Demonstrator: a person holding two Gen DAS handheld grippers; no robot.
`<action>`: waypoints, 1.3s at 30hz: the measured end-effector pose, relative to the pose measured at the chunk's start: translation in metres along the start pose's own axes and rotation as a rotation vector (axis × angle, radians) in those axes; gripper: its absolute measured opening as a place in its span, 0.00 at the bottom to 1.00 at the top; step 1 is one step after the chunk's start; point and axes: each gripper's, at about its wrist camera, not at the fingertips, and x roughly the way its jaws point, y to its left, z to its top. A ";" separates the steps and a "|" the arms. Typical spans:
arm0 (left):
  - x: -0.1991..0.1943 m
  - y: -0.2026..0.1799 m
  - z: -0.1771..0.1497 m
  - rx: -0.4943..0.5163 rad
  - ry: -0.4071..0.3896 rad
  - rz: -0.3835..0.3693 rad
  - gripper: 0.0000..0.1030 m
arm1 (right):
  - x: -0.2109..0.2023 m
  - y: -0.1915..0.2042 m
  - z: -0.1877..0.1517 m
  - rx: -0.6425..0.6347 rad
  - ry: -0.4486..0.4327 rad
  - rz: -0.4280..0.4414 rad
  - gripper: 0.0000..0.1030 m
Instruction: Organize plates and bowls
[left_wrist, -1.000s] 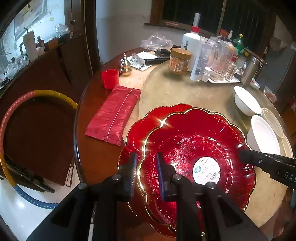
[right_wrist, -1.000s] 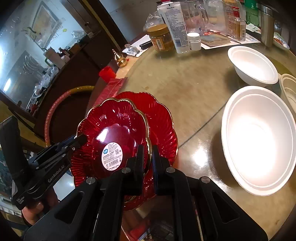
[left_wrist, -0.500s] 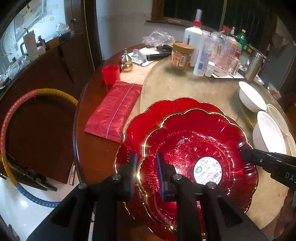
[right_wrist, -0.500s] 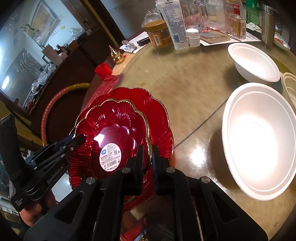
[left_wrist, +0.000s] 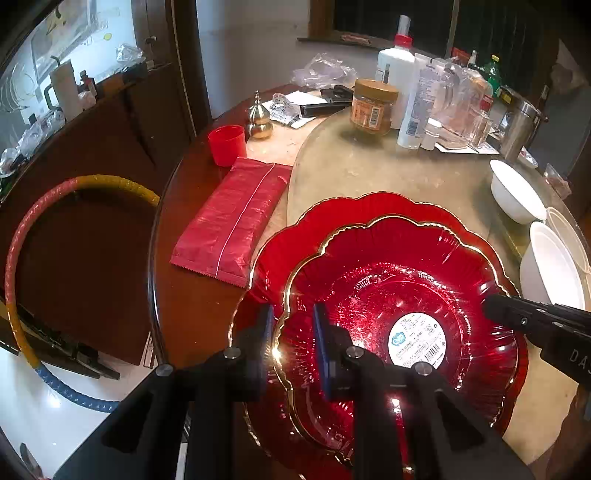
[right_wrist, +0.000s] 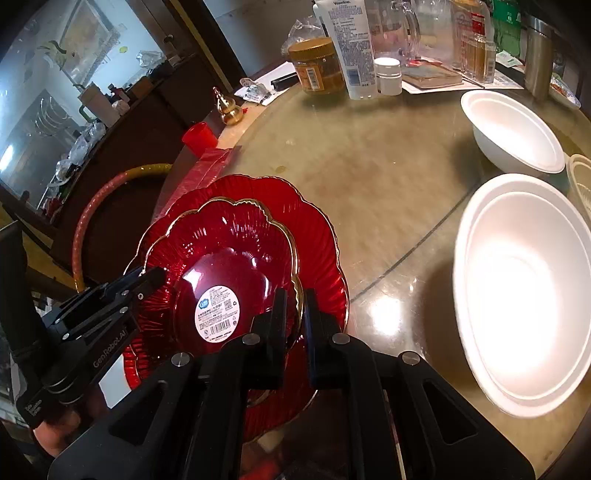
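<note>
A small red scalloped dish (left_wrist: 406, 291) (right_wrist: 229, 258) with a gold rim and a white sticker lies over a larger red plate (left_wrist: 332, 214) (right_wrist: 317, 229). I cannot tell whether they touch. My left gripper (left_wrist: 293, 328) is shut on the dish's left rim, and its tip (right_wrist: 155, 275) also shows in the right wrist view. On the opposite rim, my right gripper (right_wrist: 295, 306) is shut, with its tip (left_wrist: 495, 306) seen in the left wrist view. Stacked white bowls (right_wrist: 524, 288) (left_wrist: 550, 266) and a single white bowl (right_wrist: 513, 129) (left_wrist: 513, 192) stand to the right.
On the round table lie a red packet (left_wrist: 232, 218), a red cup (left_wrist: 227, 144) and a gold gourd (left_wrist: 260, 118). Jars and bottles (left_wrist: 373, 107) crowd the far side. A coloured hoop (left_wrist: 22, 240) leans beyond the table's left edge.
More of the larger red plate now shows beyond the held dish, which sits more centred over it. Both grippers keep their hold on the rim.
</note>
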 end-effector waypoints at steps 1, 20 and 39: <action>0.000 0.000 0.001 0.001 -0.002 0.003 0.20 | 0.001 0.000 0.000 0.001 0.000 0.001 0.08; -0.005 -0.008 0.000 0.028 -0.055 0.092 0.23 | 0.007 0.010 -0.002 -0.061 -0.003 -0.057 0.11; -0.042 -0.010 0.001 -0.005 -0.229 0.048 0.72 | -0.024 0.025 -0.004 -0.131 -0.120 -0.082 0.14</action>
